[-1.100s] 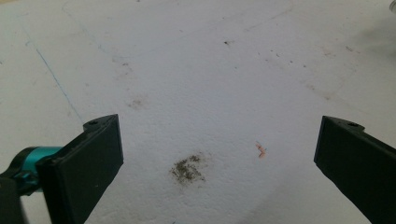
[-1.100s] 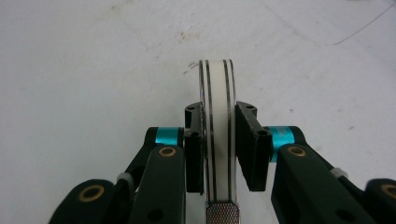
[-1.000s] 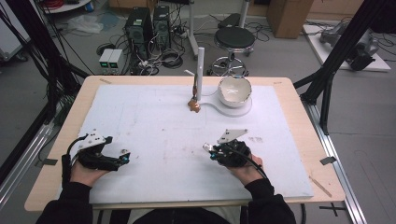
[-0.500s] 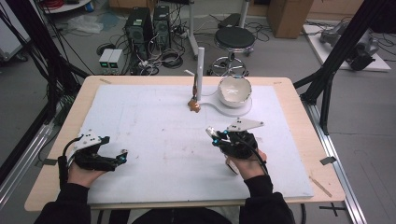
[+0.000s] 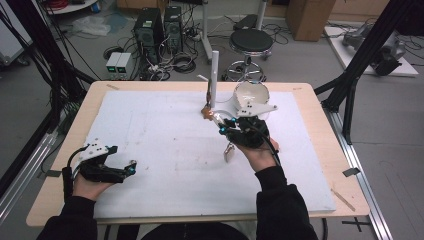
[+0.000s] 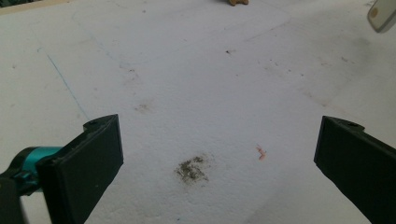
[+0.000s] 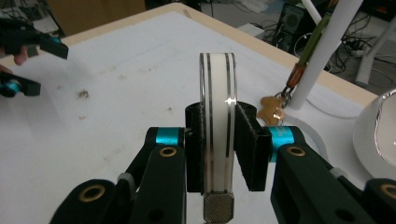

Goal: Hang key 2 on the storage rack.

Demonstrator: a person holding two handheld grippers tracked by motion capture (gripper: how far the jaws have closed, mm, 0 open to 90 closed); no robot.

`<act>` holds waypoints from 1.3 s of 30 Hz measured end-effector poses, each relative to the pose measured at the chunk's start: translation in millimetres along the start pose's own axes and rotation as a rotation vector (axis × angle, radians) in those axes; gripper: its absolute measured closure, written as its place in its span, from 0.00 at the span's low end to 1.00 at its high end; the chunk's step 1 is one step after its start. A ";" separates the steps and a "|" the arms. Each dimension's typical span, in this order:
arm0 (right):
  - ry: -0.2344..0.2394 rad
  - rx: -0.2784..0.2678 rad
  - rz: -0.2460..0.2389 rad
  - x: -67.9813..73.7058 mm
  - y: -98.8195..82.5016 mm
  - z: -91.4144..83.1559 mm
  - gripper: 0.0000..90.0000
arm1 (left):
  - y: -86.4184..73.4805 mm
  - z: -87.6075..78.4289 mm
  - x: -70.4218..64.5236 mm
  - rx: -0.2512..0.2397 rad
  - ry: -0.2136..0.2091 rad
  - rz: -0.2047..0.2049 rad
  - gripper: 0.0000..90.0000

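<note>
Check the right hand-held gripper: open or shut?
Shut: the right hand-held gripper pads press both faces of a thin white disc, held on edge.

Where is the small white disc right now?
Clamped edge-on in the right gripper, the white disc sits right of centre, near the white post.

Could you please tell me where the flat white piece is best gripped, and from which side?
Across its two broad flat faces, coming in from a thin edge. The flat white piece is a slim slab with silver rims, so pads seat squarely on the faces; the right gripper is shut on it just this way.
</note>
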State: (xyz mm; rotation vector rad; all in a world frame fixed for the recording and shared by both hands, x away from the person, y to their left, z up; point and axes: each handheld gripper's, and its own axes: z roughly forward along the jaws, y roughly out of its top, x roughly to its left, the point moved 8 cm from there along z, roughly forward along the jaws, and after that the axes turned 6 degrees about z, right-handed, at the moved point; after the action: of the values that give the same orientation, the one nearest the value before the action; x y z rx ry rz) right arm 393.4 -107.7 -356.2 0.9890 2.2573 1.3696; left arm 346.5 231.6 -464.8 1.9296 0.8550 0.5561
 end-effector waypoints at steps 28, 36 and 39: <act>0.097 -0.010 -0.042 -14.6 105.5 10.9 0.83 | 4.1 -0.7 0.4 -0.035 -0.001 0.002 0.02; 0.104 0.012 -0.034 -26.5 122.4 30.0 0.83 | 5.2 -0.5 0.3 -0.041 0.000 0.009 0.02; 0.108 0.001 -0.065 -32.9 129.8 33.3 0.83 | 5.3 -0.6 1.1 -0.043 0.002 0.009 0.02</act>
State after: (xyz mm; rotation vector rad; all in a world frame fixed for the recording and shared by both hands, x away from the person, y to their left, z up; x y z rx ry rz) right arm 487.3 -70.2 -262.4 0.8527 2.3463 1.4256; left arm 348.7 231.0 -459.8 1.8955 0.8295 0.5773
